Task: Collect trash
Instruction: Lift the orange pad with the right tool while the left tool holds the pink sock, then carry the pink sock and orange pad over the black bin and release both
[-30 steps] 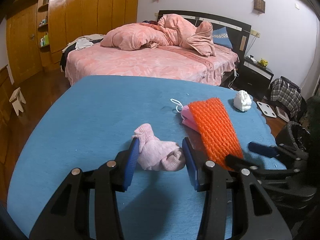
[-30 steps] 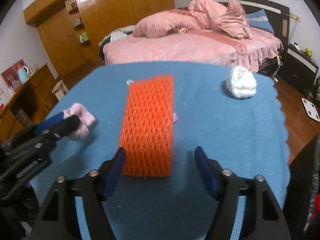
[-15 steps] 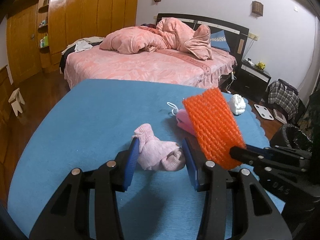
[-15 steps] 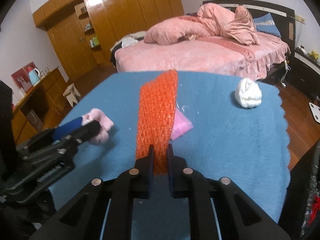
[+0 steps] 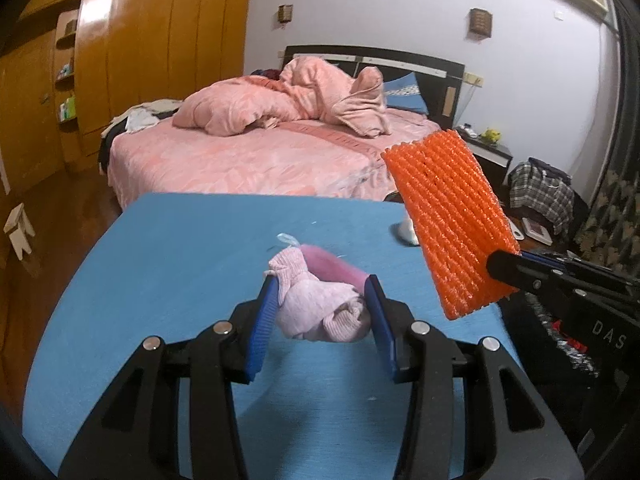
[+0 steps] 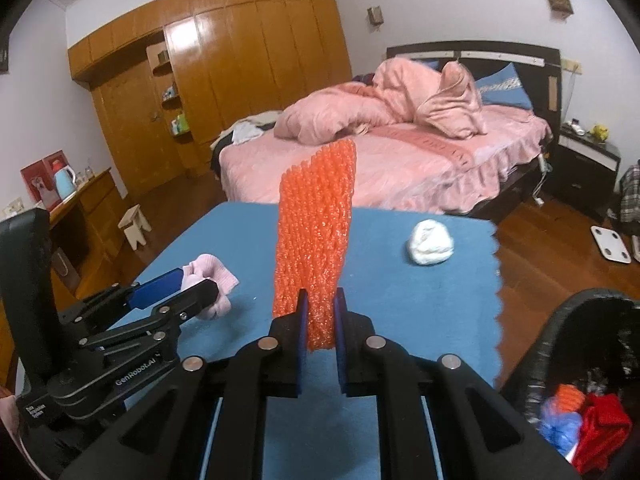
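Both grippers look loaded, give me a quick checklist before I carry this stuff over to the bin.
1. Right gripper shut on orange mesh: ok.
2. Left gripper shut on pink sock: ok.
3. Mesh clear of the table: ok.
4. Sock clear of the table: ok, it looks lifted.
5. Bin has room: ok, partly filled.
6. Nothing left behind: not ok, white wad and pink item remain on the table.

Right gripper (image 6: 319, 316): jaws, wide apart a second ago, now clamped on the orange foam mesh sleeve (image 6: 316, 224).
Orange sleeve: formerly flat on the blue tablecloth (image 5: 180, 264), now raised clear of it, standing on end.
Left gripper (image 5: 322, 312) with pale pink knitted sock (image 5: 320, 308): lifted off the tablecloth.
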Tool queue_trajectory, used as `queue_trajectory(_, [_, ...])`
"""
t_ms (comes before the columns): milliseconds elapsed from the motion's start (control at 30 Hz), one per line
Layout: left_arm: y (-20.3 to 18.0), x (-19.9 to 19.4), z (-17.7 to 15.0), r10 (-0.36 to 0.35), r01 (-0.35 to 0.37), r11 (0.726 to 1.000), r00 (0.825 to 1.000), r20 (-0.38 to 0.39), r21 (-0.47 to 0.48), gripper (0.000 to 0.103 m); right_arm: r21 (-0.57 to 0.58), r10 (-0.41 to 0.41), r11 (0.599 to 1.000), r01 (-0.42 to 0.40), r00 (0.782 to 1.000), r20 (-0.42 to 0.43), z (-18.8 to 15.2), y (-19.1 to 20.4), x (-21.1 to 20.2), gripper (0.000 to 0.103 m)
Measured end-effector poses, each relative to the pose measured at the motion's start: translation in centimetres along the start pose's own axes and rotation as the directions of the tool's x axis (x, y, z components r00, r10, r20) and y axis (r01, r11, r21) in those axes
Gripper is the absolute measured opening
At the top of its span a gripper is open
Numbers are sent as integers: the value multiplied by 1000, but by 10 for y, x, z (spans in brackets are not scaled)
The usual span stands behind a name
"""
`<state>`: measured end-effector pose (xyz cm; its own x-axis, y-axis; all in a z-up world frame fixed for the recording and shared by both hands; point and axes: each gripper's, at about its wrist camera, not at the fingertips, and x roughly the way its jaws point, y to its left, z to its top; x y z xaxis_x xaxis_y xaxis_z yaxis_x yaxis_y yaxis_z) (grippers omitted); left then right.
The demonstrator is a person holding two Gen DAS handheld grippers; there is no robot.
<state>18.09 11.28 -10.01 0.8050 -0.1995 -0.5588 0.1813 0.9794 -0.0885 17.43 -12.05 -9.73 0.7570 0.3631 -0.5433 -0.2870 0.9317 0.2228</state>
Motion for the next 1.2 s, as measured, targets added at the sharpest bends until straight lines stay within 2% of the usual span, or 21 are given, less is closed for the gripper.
queue_trajectory(267, [-39, -20, 8, -55, 54, 998, 998, 39, 45, 43, 37, -41, 999, 39, 998, 53, 3, -22, -38, 12])
queue_trajectory(667, [-103, -38, 10, -155, 148, 984, 986, 68, 98, 43, 89, -149, 986, 140, 984, 101, -11, -63, -94, 12])
queue_trajectory(1200, [-187, -33, 7, -286, 271, 943, 956, 58, 194, 43, 187, -321, 936, 297, 940, 117, -33, -139, -155, 12])
